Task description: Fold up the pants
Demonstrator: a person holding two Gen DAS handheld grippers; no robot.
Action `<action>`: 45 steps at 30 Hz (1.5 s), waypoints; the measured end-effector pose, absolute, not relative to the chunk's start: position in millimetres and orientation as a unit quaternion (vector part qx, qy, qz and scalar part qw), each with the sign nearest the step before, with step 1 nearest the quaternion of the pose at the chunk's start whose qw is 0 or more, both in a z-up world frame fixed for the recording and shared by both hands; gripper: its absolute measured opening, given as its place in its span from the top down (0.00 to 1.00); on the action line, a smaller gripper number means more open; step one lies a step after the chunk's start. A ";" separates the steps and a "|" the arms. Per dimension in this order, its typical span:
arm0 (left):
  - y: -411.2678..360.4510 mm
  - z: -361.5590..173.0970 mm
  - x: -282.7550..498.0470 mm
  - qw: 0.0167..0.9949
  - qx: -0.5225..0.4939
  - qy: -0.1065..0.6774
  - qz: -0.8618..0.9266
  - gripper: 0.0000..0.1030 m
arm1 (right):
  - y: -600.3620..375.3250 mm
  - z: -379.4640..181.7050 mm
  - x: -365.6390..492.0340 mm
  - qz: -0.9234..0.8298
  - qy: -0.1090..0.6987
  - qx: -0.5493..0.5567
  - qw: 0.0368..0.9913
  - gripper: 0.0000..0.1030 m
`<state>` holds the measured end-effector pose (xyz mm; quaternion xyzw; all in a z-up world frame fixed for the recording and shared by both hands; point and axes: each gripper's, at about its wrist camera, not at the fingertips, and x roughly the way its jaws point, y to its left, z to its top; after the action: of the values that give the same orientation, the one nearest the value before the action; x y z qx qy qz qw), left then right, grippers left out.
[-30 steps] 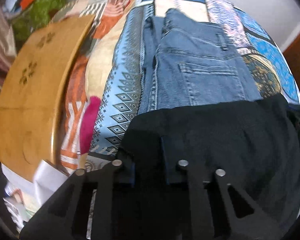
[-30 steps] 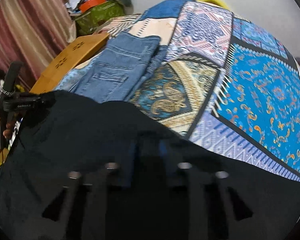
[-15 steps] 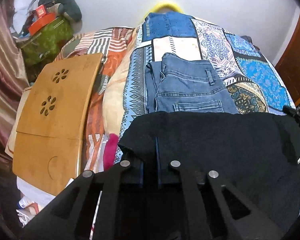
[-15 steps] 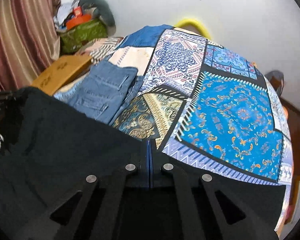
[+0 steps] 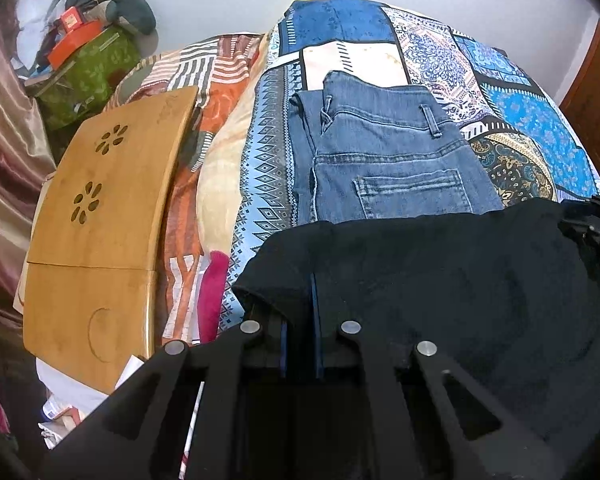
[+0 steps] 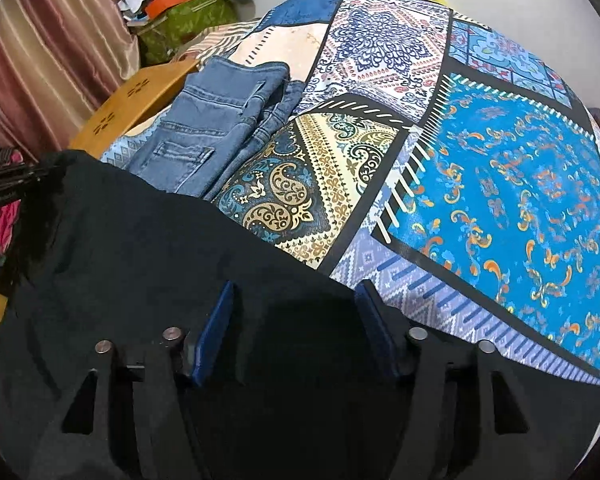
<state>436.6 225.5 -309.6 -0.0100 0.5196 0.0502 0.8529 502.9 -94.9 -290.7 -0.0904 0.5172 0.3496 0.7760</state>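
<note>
Black pants [image 5: 440,280], soft matte fabric, lay across the near edge of the patterned bedspread [image 6: 500,184], long axis apparently spanning gripper to gripper. Left gripper [image 5: 300,320] was clamped on a fabric edge. Right gripper [image 6: 296,320] was opening, pads clear of cloth. Folded denim jeans [image 5: 388,160] sat just beyond.

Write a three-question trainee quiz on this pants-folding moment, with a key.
1. True or false: the left gripper is shut on the black pants.
2. Which garment lies folded on the patchwork bedspread? A) blue jeans B) red sweater C) white shirt
3. What are the right gripper's jaws doing?

Key: 1 true; 2 A; 3 opening, pads apart with black cloth between them.
</note>
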 end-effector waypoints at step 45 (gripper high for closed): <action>204.0 -276.3 408.8 0.879 0.004 0.474 0.045 0.93 | -90.3 -292.3 506.6 0.379 0.523 -0.126 0.752 0.76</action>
<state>408.8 204.0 -276.3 0.0044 0.4740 0.0453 0.8793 506.6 -90.3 -292.3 -0.1261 0.5235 0.3794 0.7524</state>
